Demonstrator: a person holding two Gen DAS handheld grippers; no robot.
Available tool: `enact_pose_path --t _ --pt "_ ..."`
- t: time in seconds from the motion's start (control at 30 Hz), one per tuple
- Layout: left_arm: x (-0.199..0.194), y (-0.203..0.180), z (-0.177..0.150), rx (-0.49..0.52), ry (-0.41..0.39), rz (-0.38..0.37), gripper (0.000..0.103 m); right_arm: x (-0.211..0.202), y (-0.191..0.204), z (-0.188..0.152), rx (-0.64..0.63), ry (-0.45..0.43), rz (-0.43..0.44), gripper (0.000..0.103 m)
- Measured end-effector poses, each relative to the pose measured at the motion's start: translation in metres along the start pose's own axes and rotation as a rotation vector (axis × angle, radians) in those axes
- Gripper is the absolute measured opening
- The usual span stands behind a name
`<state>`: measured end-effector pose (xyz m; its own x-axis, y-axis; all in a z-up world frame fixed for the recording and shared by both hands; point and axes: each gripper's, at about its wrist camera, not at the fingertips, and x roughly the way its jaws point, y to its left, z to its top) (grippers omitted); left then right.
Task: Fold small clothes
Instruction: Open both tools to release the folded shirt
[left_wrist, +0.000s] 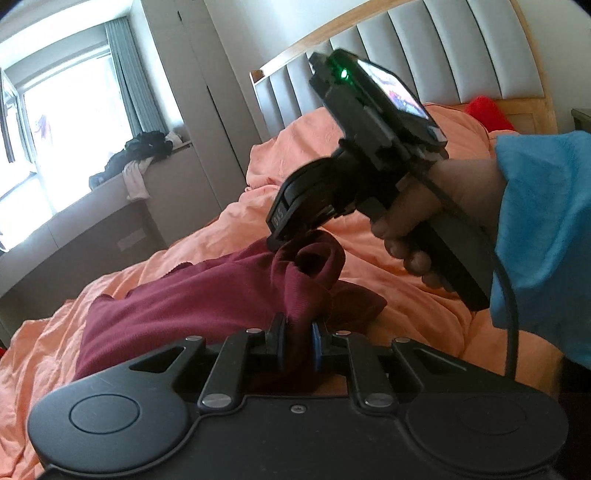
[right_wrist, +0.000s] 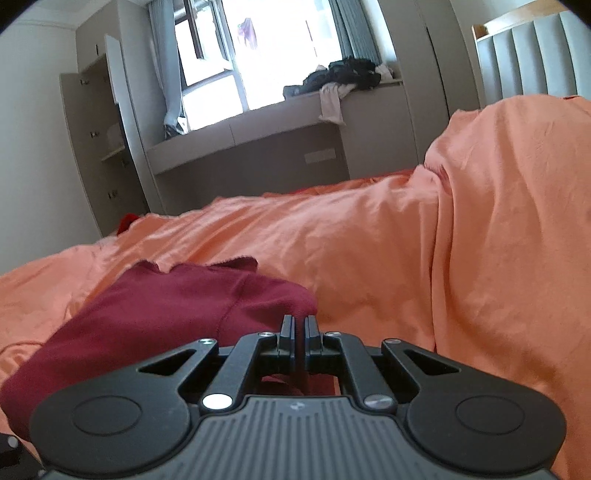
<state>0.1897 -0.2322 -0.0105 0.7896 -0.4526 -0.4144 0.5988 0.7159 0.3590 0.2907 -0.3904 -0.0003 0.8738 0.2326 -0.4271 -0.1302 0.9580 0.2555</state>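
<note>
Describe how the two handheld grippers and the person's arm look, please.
Both grippers are matte black with silver pivot screws. The left gripper has blue finger pads. The right gripper has a ribbed grey top, a green light, a small screen, "015" marking and a black cable. The sleeve is blue.

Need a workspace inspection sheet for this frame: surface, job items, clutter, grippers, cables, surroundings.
Surface: bed covered by rumpled orange duvet.
Job's things: one maroon garment on the duvet, partly lifted and bunched.
Clutter: red item by the headboard; clothes pile on the window ledge.
Grippers: left gripper jaws shut on the garment; right gripper jaws nearly closed, pinching a garment edge.
Cables: black cable hanging from the right gripper's handle.
Surroundings: padded headboard, window with curtains, wardrobe.
</note>
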Motion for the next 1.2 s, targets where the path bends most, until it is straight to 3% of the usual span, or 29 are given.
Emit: enact_pose_path --t 0.2,0.4,0.57,0.63,0.7,0.73,0.8,1.0,1.2 --pt "0.0 0.01 0.002 -0.044 0.011 -0.039 0.02 0.011 -0.005 -0.005 0.004 0.061 0.005 0.008" --pt "0.001 0.035 0.007 -0.185 0.039 -0.119 0.026 0.009 -0.01 -0.007 0.024 0.063 -0.006 0.008" --pt "-0.007 0.053 0.012 -0.333 0.024 -0.215 0.052 0.011 -0.013 -0.008 0.027 0.069 -0.012 0.008" --pt "-0.015 0.057 0.015 -0.362 0.007 -0.215 0.066 0.009 -0.013 -0.008 0.025 0.066 -0.014 0.014" --pt "-0.025 0.063 0.018 -0.384 -0.019 -0.196 0.078 0.005 -0.014 -0.008 0.029 0.056 -0.016 0.022" --pt "-0.029 0.066 0.02 -0.397 -0.033 -0.185 0.084 0.003 -0.016 -0.008 0.034 0.053 -0.015 0.034" --pt "-0.038 0.075 0.023 -0.425 -0.048 -0.155 0.089 -0.005 -0.019 -0.009 0.048 0.038 -0.017 0.053" --pt "-0.044 0.108 0.022 -0.553 -0.013 0.016 0.1 -0.036 -0.021 -0.012 0.035 -0.014 -0.02 0.083" --pt "-0.037 0.146 0.002 -0.674 0.054 0.159 0.101 -0.056 -0.023 -0.028 -0.015 -0.002 -0.023 0.086"
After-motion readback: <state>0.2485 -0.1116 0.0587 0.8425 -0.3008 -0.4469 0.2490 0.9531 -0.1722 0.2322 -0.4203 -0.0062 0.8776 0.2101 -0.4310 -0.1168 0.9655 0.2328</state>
